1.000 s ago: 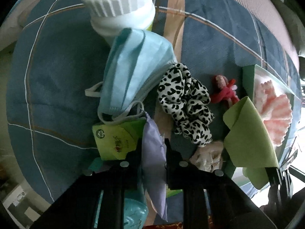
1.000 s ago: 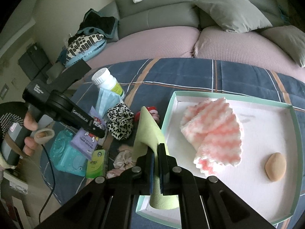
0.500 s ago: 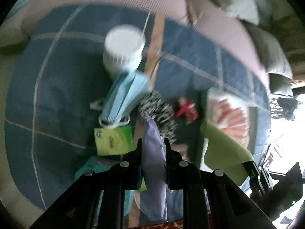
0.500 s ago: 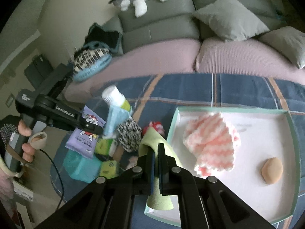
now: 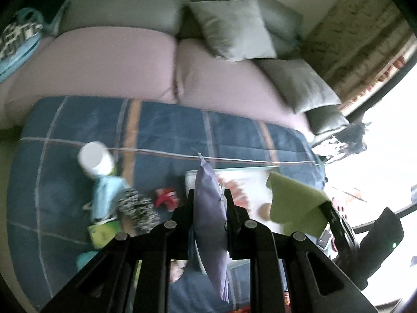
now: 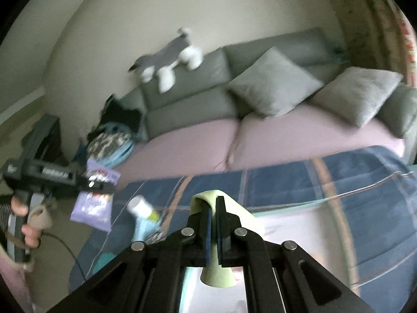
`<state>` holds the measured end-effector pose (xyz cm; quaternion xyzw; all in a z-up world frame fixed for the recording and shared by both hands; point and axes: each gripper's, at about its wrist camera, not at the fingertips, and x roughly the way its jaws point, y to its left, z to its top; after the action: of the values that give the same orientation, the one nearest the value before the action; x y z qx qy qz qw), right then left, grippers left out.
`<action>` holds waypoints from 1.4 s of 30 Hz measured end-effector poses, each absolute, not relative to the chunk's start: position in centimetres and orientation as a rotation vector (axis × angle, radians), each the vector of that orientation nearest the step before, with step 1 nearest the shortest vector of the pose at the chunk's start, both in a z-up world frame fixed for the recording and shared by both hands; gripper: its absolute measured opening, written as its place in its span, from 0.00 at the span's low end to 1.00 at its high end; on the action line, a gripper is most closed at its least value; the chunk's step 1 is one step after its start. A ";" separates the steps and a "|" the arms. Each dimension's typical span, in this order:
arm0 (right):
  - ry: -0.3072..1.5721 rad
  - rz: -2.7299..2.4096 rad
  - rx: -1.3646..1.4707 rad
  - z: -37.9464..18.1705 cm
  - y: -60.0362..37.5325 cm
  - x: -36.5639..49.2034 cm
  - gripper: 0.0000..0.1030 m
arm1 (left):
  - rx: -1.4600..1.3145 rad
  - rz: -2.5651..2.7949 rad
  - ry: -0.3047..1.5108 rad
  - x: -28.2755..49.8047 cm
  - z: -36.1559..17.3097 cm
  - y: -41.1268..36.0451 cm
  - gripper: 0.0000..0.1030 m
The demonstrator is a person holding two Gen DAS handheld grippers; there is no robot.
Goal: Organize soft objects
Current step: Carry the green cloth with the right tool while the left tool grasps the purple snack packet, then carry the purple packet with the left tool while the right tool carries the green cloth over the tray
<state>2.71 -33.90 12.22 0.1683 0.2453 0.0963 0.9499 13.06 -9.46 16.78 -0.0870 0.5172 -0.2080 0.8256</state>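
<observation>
My left gripper [image 5: 209, 200] is shut on a soft purple packet [image 5: 209, 224], held well above the blue plaid cloth [image 5: 161, 130]; from the right wrist view that packet [image 6: 93, 203] hangs from the left gripper [image 6: 104, 186] in a person's hand [image 6: 28, 224]. My right gripper [image 6: 214, 208] is shut on a folded green cloth [image 6: 242, 215], also lifted, seen in the left wrist view as a green cloth [image 5: 294, 203] over the white tray [image 5: 255, 182]. The tray holds a pink-and-white ruffled piece [image 5: 235, 190] and a small tan oval [image 5: 264, 211].
On the cloth lie a white-capped bottle [image 5: 95, 157], a blue face mask [image 5: 105, 195], a leopard scrunchie [image 5: 138, 208], a red hair tie [image 5: 165, 198] and a green packet [image 5: 104, 230]. A sofa with grey cushions [image 6: 271, 82] and a plush dog [image 6: 166, 61] stands behind.
Both grippers have risen and tilted up, each keeping its load. The table items shrank and slid lower in the left wrist view; the sofa and wall now fill the right wrist view.
</observation>
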 end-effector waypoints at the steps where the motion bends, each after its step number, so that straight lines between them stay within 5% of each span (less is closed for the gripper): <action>1: 0.492 0.170 0.346 12.4 -34.7 2.7 0.03 | -0.181 -0.464 1.098 13.0 16.7 -10.4 0.18; 22: 0.642 -0.031 0.427 6.1 -43.7 5.4 0.03 | -0.107 -0.653 1.205 14.8 7.6 -27.1 0.18; 42: 0.826 -0.040 0.460 -1.4 -41.3 10.4 0.04 | -0.187 -0.570 1.322 16.9 -3.7 -28.1 0.18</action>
<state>10.40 -41.31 -1.40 0.2215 0.3976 -0.0195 0.8902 16.93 -28.08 -3.73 -0.0855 0.6046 -0.2605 0.7479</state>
